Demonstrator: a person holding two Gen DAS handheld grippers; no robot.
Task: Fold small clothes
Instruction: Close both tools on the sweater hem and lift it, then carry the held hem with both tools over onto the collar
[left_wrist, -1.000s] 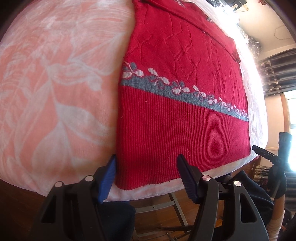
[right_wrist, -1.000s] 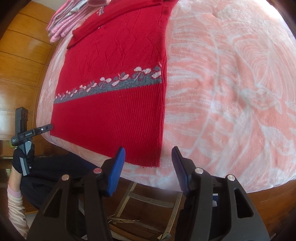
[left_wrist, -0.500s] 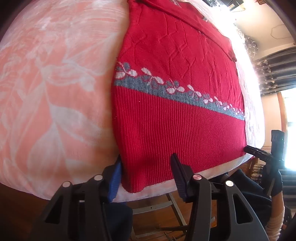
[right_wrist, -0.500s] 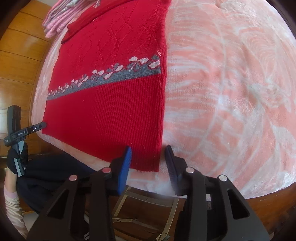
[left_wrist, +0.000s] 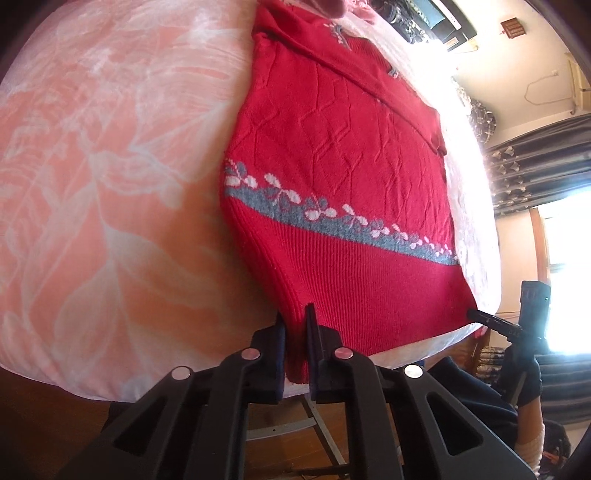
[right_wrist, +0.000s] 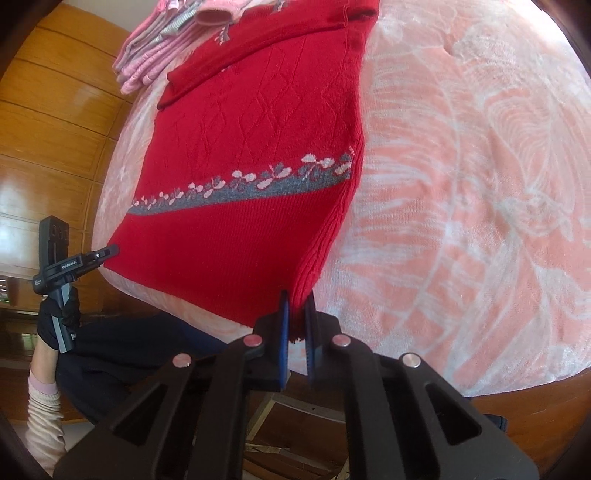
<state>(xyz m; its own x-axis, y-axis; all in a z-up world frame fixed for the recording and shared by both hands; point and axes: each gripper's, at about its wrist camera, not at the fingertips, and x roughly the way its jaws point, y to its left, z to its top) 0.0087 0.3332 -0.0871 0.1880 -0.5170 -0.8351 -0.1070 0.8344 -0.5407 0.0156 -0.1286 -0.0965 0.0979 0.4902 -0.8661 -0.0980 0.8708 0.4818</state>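
since a second ago: left gripper (left_wrist: 294, 328) and right gripper (right_wrist: 296, 314), then agape, now pinch red sweater (left_wrist: 343, 206) hem corners, raised off pink blanket (left_wrist: 110, 184).

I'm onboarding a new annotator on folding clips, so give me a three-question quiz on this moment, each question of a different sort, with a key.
1. True or false: the left gripper is shut on a near corner of the red sweater's hem.
2. Multiple choice: the right gripper holds
A. the folded pink clothes
B. the sweater's other near hem corner
C. nothing
3. Short answer: what runs across the sweater above its ribbed lower part?

Key
1. True; its jaws are pinched on the fabric.
2. B
3. A grey band with pale flower shapes, on the sweater spread over the pink floral blanket.
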